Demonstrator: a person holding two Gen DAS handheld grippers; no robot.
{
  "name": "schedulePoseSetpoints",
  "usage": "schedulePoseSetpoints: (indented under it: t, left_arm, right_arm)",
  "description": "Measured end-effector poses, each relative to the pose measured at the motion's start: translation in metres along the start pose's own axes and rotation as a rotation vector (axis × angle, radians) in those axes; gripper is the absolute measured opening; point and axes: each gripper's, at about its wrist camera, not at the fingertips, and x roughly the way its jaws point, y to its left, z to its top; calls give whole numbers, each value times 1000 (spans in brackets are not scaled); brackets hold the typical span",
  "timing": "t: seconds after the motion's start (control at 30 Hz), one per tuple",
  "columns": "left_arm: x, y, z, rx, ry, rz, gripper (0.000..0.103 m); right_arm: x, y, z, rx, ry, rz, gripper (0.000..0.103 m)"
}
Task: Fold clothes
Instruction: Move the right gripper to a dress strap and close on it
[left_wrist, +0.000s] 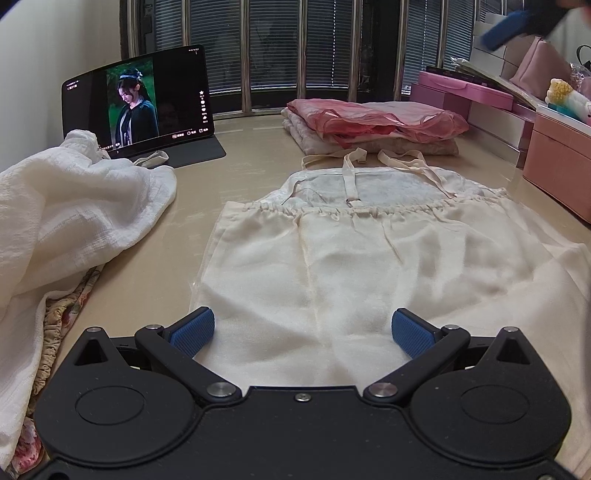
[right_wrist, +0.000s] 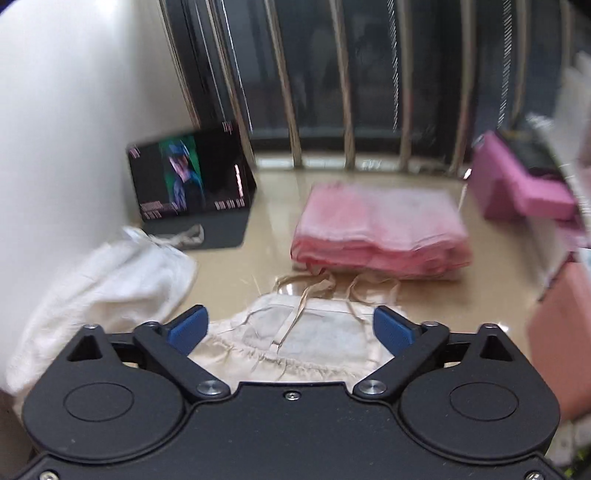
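Both black grippers — left gripper (left_wrist: 303, 334), right gripper (right_wrist: 290, 330) — hover with jaws spread, gripping nothing, above the cream strappy camisole dress (left_wrist: 332, 254) lying flat before the folded pink stack (left_wrist: 373, 120). First fold pending — next, probably pinch 1 side edge.

Right wrist view motion-blurred throughout: tablet (right_wrist: 192, 181) screen smeared, pink stack (right_wrist: 380, 229) edges doubled, pink boxes (right_wrist: 517, 184) streaked. Cream dress (right_wrist: 295, 343) lower part hidden behind right gripper (right_wrist: 290, 330) body. Left wrist view: dress (left_wrist: 332, 258) hem hidden under left gripper (left_wrist: 303, 332), right side cut by frame edge. White garment (left_wrist: 74, 221) cut at left edge. Blurred blue finger (left_wrist: 506, 31) at top right corner, rest out of frame.
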Motion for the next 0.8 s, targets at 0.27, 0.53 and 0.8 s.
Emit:
schedulePoseSetpoints:
  t: [0.27, 0.53, 0.8]
  left_arm:
    - [1, 1, 0, 0, 0, 1, 103]
    - [2, 2, 0, -1, 0, 1, 103]
    - [2, 2, 0, -1, 0, 1, 103]
  right_arm:
    - [137, -9, 22, 61, 251, -41, 76]
    - [184, -8, 6, 103, 284, -126, 63]
    - [197, -12, 3, 123, 212, -164, 40]
